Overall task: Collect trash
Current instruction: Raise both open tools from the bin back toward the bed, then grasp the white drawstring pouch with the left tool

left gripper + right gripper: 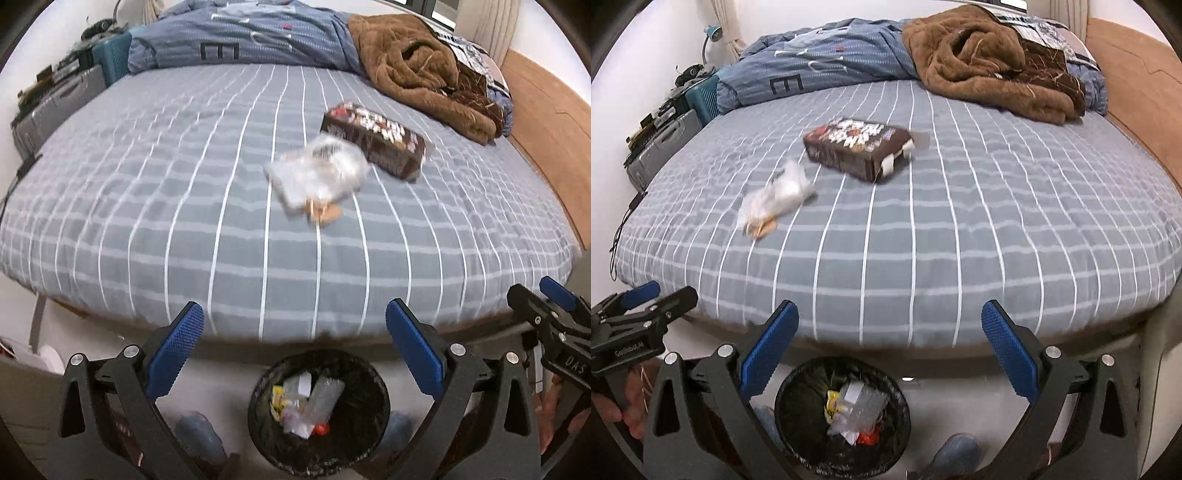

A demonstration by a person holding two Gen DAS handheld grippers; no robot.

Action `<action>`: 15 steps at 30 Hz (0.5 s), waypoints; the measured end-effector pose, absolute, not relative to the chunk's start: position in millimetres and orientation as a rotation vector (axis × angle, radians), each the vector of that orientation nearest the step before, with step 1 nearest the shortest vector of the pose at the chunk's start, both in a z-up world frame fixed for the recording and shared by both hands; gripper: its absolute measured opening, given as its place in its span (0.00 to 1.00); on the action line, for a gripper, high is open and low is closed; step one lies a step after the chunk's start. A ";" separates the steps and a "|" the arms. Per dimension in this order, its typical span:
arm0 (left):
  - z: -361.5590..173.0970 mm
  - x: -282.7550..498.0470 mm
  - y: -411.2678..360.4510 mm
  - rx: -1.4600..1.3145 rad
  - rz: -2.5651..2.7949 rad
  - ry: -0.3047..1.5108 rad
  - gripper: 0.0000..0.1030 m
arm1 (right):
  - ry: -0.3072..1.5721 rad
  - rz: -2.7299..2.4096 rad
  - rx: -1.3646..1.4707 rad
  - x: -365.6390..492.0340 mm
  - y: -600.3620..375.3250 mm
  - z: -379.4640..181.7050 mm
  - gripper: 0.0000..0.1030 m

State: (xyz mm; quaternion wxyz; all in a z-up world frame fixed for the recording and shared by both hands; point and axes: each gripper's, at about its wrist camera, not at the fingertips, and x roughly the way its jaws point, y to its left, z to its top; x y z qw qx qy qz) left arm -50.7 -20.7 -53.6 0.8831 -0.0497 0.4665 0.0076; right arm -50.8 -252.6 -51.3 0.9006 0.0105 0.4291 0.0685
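Observation:
A round black trash bin (364,417) (798,417) stands on the floor at the foot of the bed, with clear wrappers, a yellow packet and a red bit inside. On the grey checked bedsheet (147,206) (960,236) lie a crumpled clear plastic bag (321,171) (781,195) with tan scraps at its near end, and a dark brown snack box (375,142) (858,147). My left gripper (295,354) hangs open above the bin with nothing between its fingers. My right gripper (890,354) is open and empty too, beside the left one.
A brown fleece blanket (417,70) (990,62) and a blue duvet (240,37) (820,62) are heaped at the bed's far end. Grey and teal cases (70,96) (665,140) stand at the left. A wooden bed frame (546,122) runs along the right. Blue shoes (955,458) sit by the bin.

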 end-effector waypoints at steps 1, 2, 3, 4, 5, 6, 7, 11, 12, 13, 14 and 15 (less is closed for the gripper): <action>-48.6 -42.8 -21.6 -0.102 0.014 0.961 0.94 | 0.883 0.145 0.019 -43.8 -252.7 -48.2 0.93; -45.7 -35.4 -22.9 -0.097 0.017 0.957 0.94 | 0.879 0.147 0.014 -37.7 -252.9 -47.1 0.93; -44.0 -29.6 -23.4 -0.095 0.019 0.957 0.94 | 0.877 0.148 0.007 -29.8 -253.4 -45.8 0.93; -41.9 -21.4 -24.0 -0.095 0.022 0.956 0.94 | 0.876 0.149 0.003 -24.8 -253.6 -44.7 0.93; -40.7 -13.7 -25.0 -0.095 0.024 0.956 0.94 | 0.875 0.151 -0.001 -19.1 -253.9 -44.1 0.93; -39.8 -6.5 -26.3 -0.089 0.025 0.956 0.94 | 0.873 0.149 -0.006 -15.9 -254.1 -43.5 0.93; -39.8 0.7 -27.7 -0.083 0.026 0.954 0.94 | 0.873 0.146 -0.012 -10.3 -254.8 -43.3 0.93; -47.4 29.8 -29.3 -0.094 0.030 0.972 0.94 | 0.879 0.145 -0.020 6.4 -259.8 -46.5 0.93; -51.4 38.2 -29.4 -0.102 0.030 0.980 0.94 | 0.886 0.146 -0.021 11.1 -261.4 -49.1 0.93; -54.9 45.9 -30.4 -0.105 0.031 0.988 0.94 | 0.888 0.147 -0.027 14.8 -262.5 -51.3 0.93; -58.4 52.2 -31.3 -0.107 0.030 0.994 0.94 | 0.885 0.142 -0.041 20.4 -264.2 -53.8 0.93; -62.9 60.8 -33.3 -0.107 0.030 1.003 0.94 | 0.885 0.139 -0.046 24.9 -266.0 -55.5 0.93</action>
